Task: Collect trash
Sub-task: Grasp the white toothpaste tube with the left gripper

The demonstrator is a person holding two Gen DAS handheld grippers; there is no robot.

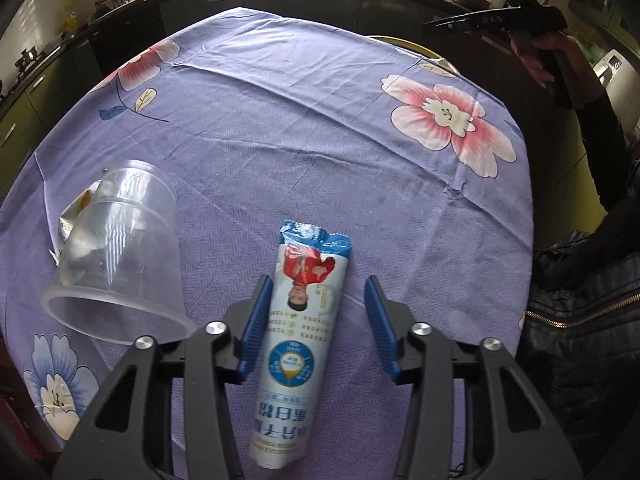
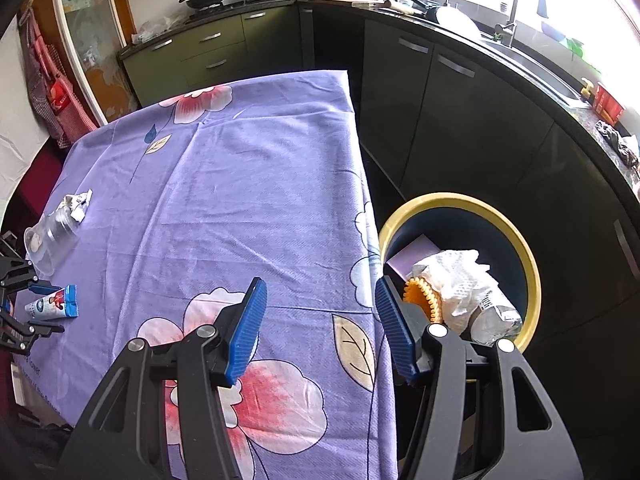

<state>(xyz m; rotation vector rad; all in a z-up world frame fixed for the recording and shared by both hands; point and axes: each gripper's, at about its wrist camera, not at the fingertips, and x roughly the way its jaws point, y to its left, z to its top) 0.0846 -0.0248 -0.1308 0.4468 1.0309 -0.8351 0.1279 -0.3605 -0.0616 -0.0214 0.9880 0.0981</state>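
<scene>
On the counter (image 1: 280, 128), w/ its purple floral cloth, we see a blue-and-white wrapper (image 1: 298, 344) lying flat between the fingers of our left claw (image 1: 318, 324), which is spread wide; the left pad sits right at the wrapper's edge, the right pad is apart from it. Just left of the wrapper a clear plastic cup (image 1: 116, 252) lies on its side, w/ a crumpled foil scrap (image 1: 74, 210) behind it. Our right claw (image 2: 320, 328) is also wide, holding nothing, over the counter's edge. Beside that edge, far from the wrapper, stands a yellow-rimmed bin (image 2: 530, 268) w/ crumpled paper (image 2: 460, 280) inside.
</scene>
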